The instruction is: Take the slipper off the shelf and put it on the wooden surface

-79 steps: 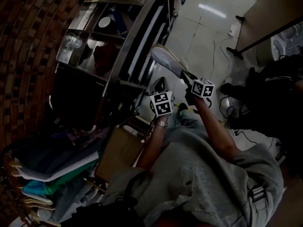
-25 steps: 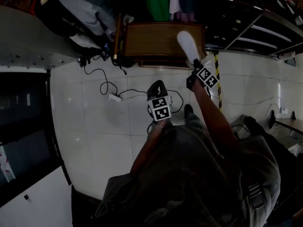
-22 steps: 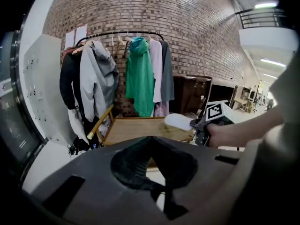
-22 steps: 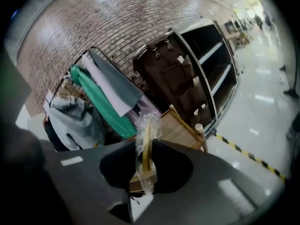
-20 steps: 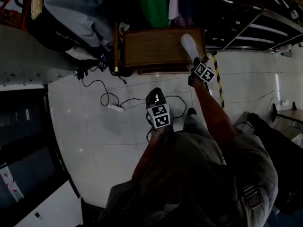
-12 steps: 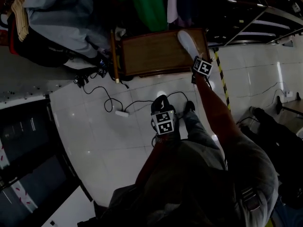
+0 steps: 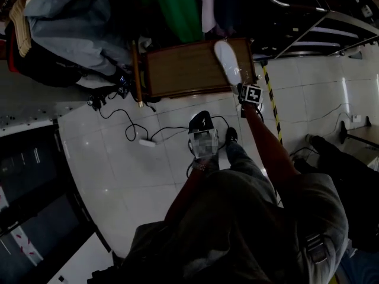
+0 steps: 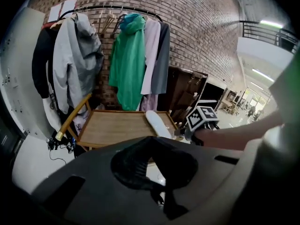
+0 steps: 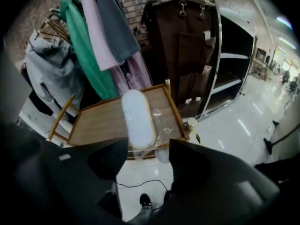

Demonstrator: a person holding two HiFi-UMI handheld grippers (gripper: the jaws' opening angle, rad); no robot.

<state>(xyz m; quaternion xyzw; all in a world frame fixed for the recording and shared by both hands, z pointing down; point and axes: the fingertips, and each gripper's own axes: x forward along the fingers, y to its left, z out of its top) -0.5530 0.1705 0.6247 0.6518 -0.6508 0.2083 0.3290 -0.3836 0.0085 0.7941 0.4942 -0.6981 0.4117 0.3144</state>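
Slipper (image 7: 227,63) lies flat on the wooden table (image 7: 177,70), where a second ago the right gripper (image 9: 147,158) pinched it. That gripper's jaws have just spread, and the slipper's near end sits at their tips. Left gripper (image 8: 152,146) is pressed together, empty. One slipper, one table, two grippers.

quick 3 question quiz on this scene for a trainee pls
1. True or false: the slipper lies on the wooden surface.
2. The jaws of the right gripper are: A) clamped on the slipper, B) apart, C) out of view.
3. Fill in: the left gripper holds ____.

Key
1. True.
2. B. They have just been opening. The slipper's near end sits at their tips, not pressed.
3. Nothing. Its jaws are together.
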